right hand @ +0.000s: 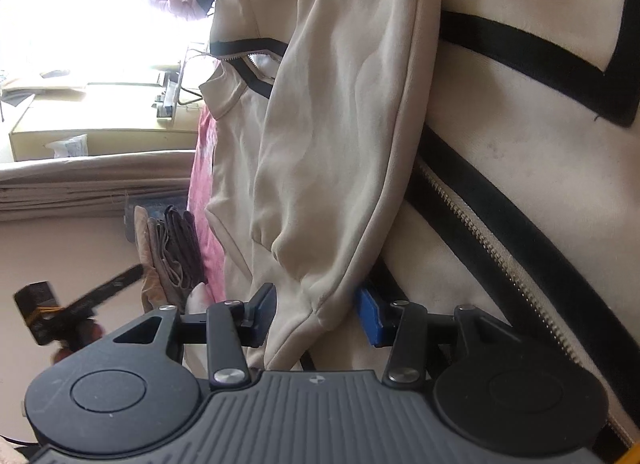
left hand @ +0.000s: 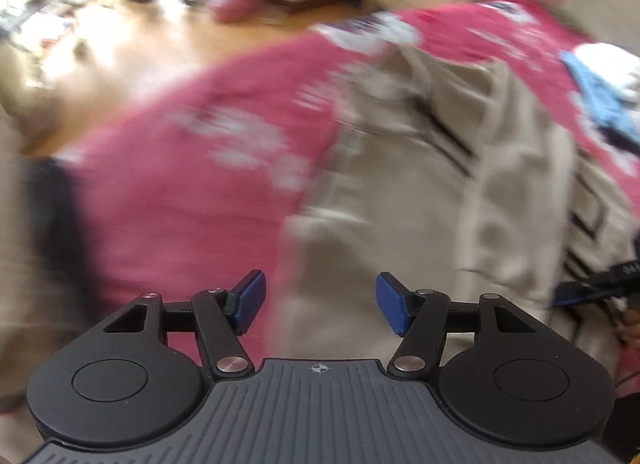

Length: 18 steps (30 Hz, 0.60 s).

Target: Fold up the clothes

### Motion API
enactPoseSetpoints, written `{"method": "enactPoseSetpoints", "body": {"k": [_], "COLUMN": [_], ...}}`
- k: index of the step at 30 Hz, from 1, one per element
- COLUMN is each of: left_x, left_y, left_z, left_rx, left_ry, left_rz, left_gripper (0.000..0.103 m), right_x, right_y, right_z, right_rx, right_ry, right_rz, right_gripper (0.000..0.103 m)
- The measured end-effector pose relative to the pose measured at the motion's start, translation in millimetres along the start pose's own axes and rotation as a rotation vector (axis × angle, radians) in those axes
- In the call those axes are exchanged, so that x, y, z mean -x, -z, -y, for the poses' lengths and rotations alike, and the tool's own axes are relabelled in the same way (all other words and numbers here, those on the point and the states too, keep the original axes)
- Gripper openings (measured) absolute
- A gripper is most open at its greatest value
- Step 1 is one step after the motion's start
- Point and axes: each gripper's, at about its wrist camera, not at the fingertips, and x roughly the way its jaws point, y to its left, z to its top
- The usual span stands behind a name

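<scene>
Our left gripper (left hand: 320,304) hangs with fingers apart over the blurred beige jacket (left hand: 420,184); our right gripper (right hand: 316,314) seems clamped on its sleeve (right hand: 320,144).

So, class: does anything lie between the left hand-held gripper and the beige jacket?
Nothing visible does. The left hand-held gripper hangs open above the beige jacket on the pink bedspread, with only open air between.
</scene>
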Motion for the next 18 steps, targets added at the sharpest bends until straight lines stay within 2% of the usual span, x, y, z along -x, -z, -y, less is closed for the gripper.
{"method": "enactPoseSetpoints", "body": {"k": [4, 9, 14, 18], "left_x": [-37, -61, -79, -92], "left_y": [4, -4, 6, 17], "left_z": [28, 49, 65, 77], "left_rx": [-0.003, -0.031, -0.101, -0.144], "left_ry": [0.158, 0.264, 0.255, 0.234], "left_rz": [0.004, -0.048, -0.103, -0.144], "left_gripper": [0.06, 0.059, 0.049, 0.044], "right_x": [8, 11, 4, -7], "right_y": [8, 21, 22, 23], "right_z": [-6, -8, -7, -10], "right_rx": [0.029, 0.037, 0.028, 0.034], "right_ry": [0.041, 0.06, 0.042, 0.027], "right_rz": [0.006, 0.006, 0.011, -0.027], "right_gripper": [0.047, 0.048, 0.045, 0.04]}}
